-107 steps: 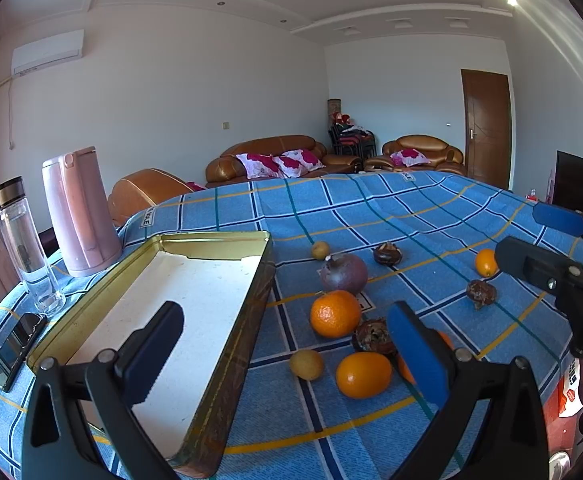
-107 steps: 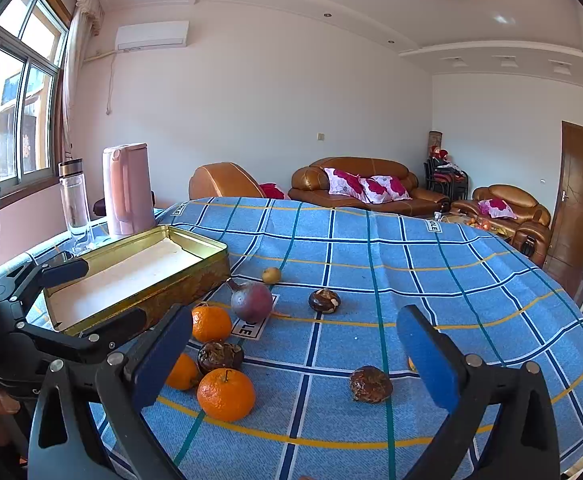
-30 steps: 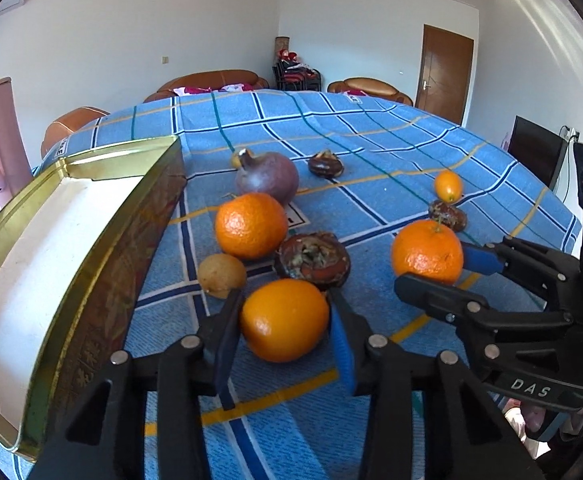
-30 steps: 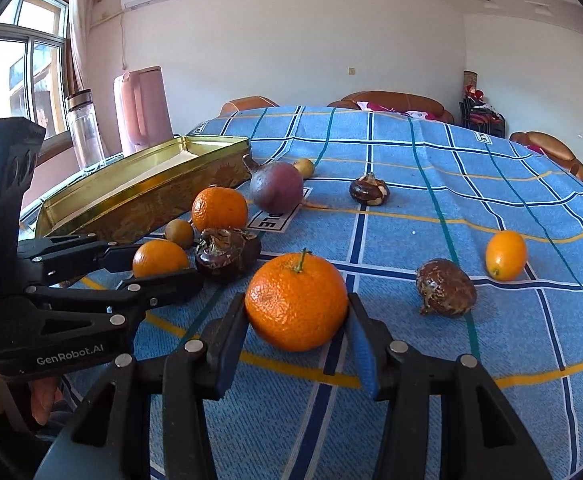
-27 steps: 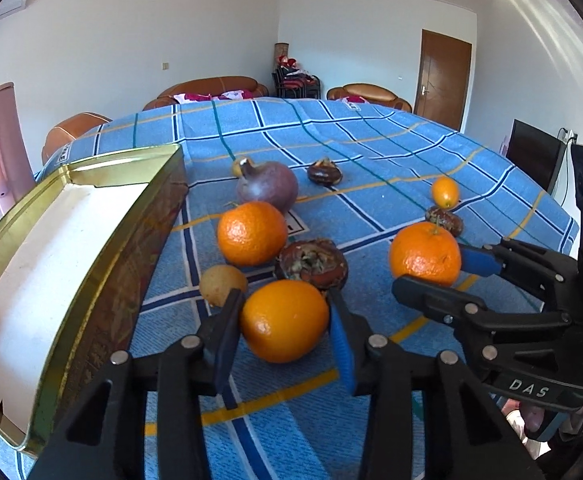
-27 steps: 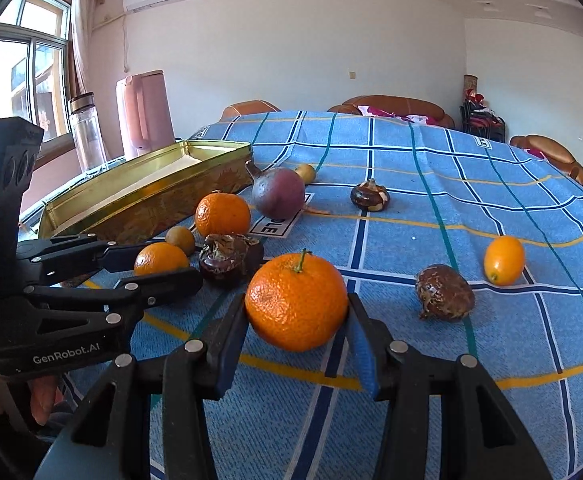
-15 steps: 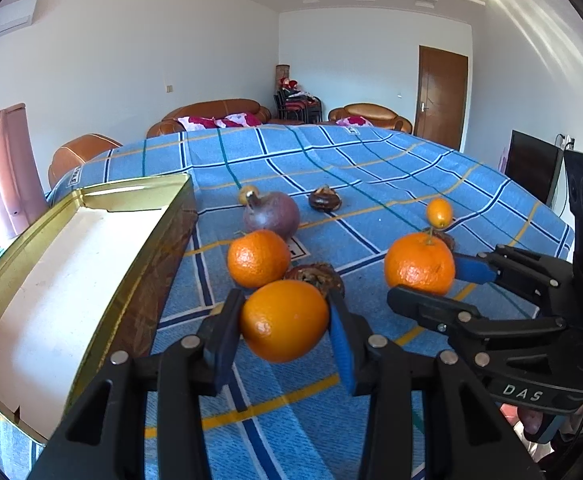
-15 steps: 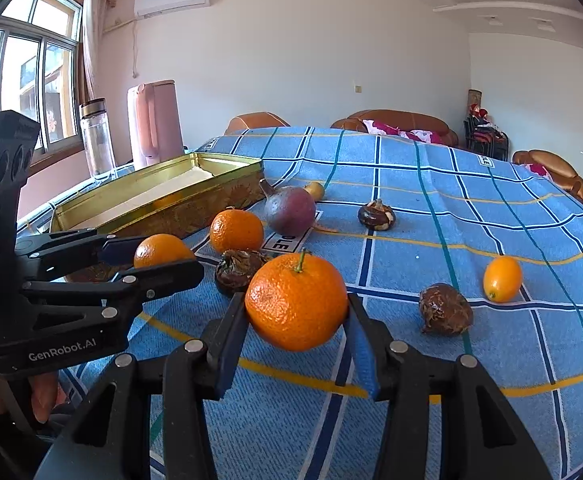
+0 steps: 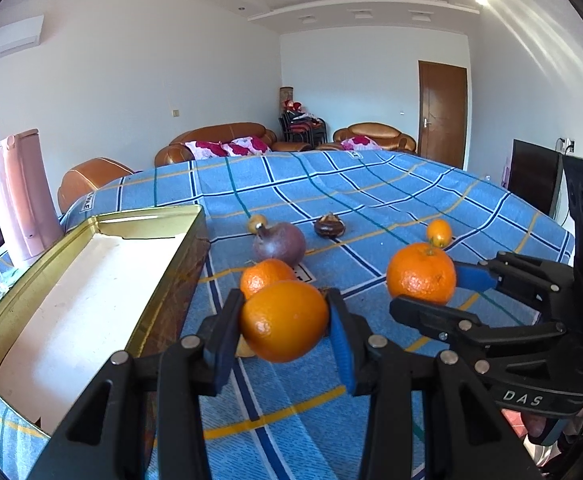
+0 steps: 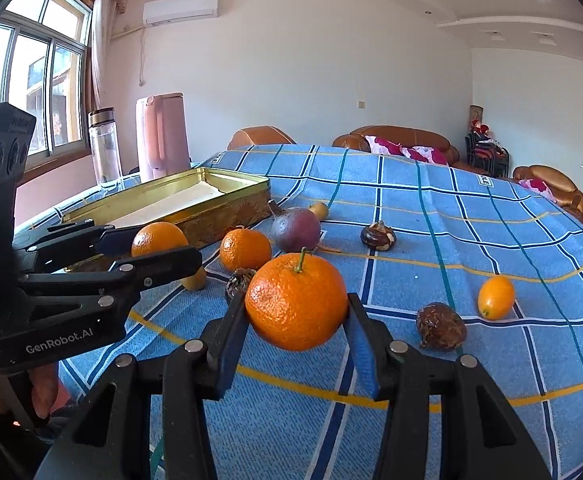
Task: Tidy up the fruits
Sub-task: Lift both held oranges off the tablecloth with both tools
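Left wrist view recorded my left gripper (image 9: 285, 326) clamped on a smooth orange (image 9: 284, 321), both pads pressed against its sides and the fruit held clear of the blue checked tablecloth (image 9: 371, 200). My right gripper (image 10: 297, 314) was likewise closed on a stemmed mandarin (image 10: 296, 301), lifted off the cloth; in the left view it appeared to the right, at about the same height as the orange.

The gold tin (image 9: 163, 264) lay open along the table's left edge, its pale floor bare. Just beside its long wall a second mandarin (image 10: 245, 250) rested on the cloth, with a purple passion fruit (image 10: 295, 229) behind it and a small yellowish fruit (image 10: 320, 210) beyond that. A dark shrivelled fruit (image 10: 378, 235) sat toward the middle of the table. Nearer the right edge I noted a kumquat (image 10: 496, 297) and, just beside it, another dark wrinkled fruit (image 10: 440, 326). A further dark fruit (image 10: 240, 282) and a small yellow one (image 10: 195, 279) lay partly hidden behind the grippers.

At the far left corner stood a pink kettle (image 10: 162, 136) and a clear bottle (image 10: 105, 148).
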Demonstrator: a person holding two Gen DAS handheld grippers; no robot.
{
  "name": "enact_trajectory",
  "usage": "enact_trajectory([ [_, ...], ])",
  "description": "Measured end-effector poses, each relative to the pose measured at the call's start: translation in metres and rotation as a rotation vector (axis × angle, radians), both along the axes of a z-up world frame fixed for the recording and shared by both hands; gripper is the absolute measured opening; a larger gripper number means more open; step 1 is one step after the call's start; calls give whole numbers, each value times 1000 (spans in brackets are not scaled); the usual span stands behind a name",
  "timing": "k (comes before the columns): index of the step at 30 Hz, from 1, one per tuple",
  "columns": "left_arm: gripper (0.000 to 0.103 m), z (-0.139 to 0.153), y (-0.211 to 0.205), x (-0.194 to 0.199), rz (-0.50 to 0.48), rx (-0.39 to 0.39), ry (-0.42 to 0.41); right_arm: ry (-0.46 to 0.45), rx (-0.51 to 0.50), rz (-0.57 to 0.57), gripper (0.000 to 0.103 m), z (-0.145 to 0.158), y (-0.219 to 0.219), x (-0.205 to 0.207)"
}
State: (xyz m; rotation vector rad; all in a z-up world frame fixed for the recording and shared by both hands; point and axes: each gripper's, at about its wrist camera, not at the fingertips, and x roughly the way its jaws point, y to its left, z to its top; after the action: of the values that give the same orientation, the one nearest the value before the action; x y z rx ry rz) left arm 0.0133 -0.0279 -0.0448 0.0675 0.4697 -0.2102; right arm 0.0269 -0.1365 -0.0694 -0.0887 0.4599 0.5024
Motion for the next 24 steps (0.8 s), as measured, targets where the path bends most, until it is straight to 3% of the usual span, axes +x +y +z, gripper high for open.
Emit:
enact_trajectory([
  [24,43,14,5,-15,22,2,-123,-90,13,17,50,13,2,-15],
])
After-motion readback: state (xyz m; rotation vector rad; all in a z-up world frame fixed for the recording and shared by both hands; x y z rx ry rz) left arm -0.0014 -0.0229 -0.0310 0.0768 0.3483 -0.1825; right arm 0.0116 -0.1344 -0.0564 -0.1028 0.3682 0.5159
